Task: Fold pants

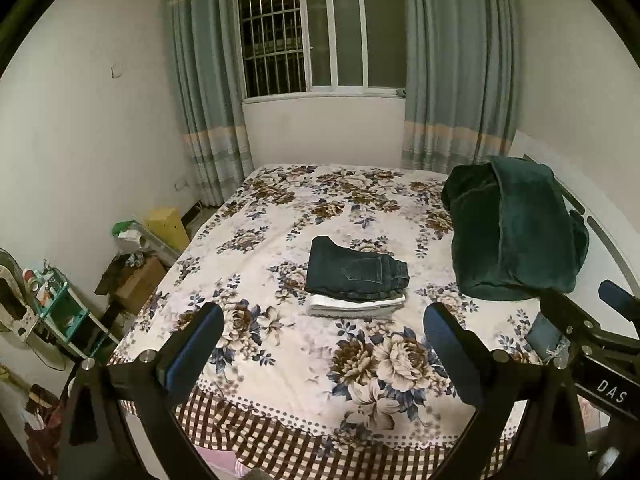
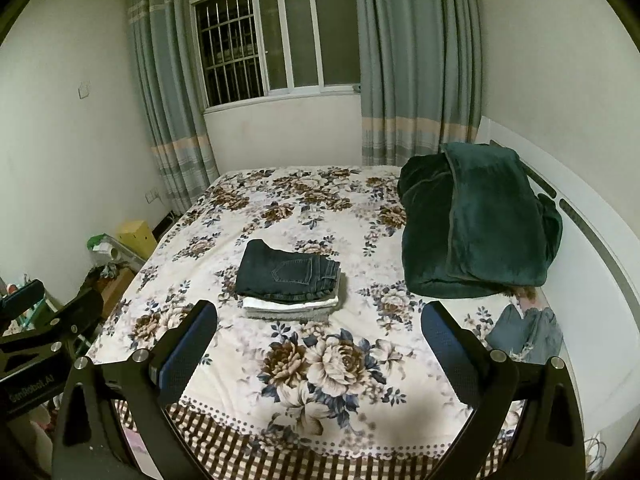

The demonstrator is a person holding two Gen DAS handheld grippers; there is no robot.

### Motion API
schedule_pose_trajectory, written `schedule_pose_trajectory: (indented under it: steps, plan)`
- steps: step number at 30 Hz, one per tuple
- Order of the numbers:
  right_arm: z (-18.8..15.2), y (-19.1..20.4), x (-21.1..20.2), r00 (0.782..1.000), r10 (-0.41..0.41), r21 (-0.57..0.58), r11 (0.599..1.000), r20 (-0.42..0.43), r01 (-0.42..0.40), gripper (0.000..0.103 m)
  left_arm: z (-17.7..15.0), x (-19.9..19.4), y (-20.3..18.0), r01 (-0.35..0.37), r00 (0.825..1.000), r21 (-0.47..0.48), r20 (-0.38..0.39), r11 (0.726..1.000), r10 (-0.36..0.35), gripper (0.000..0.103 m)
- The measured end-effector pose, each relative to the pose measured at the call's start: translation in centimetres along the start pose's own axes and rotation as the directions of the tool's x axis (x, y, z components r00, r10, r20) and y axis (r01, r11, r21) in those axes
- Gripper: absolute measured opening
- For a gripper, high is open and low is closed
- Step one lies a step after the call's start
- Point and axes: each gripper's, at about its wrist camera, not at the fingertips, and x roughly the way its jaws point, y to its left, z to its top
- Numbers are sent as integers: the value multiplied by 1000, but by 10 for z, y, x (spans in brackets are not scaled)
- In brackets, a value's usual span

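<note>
Folded dark jeans (image 1: 354, 276) lie on top of folded white and grey garments (image 1: 356, 304) in the middle of the floral bed (image 1: 280, 368); the stack also shows in the right wrist view (image 2: 288, 276). A light blue unfolded pair of pants (image 2: 528, 334) lies at the bed's right side, partly hidden in the left wrist view (image 1: 542, 334). My left gripper (image 1: 324, 340) is open and empty above the bed's near edge. My right gripper (image 2: 320, 340) is open and empty too, beside the left one.
A dark green blanket (image 2: 476, 224) is heaped at the bed's far right by the white headboard (image 2: 592, 240). Boxes and clutter (image 1: 136, 264) stand on the floor to the left. The window and curtains (image 1: 320, 40) are behind the bed.
</note>
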Motion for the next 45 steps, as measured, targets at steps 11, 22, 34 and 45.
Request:
schedule_pose_trajectory:
  steps: [11,22,34,45]
  plan:
    - [1,-2,1,1000,3,1,1000,0,-3,103,0,0,0,0,1000,1,0,1000,0,102]
    - [0,-3,-3,1000,2,7,1000,0,-2,103,1,0,2,2,1000,-1,4,1000,-2,102]
    - [0,-5,-8,1000,-2,14,1000,7,2,103,1,0,2,2,1000,-2,5,1000,-2,102]
    - [-1,-4,-8,1000,1,14,1000,7,-1,103,2,0,2,-8,1000,-6,7,1000,8,102]
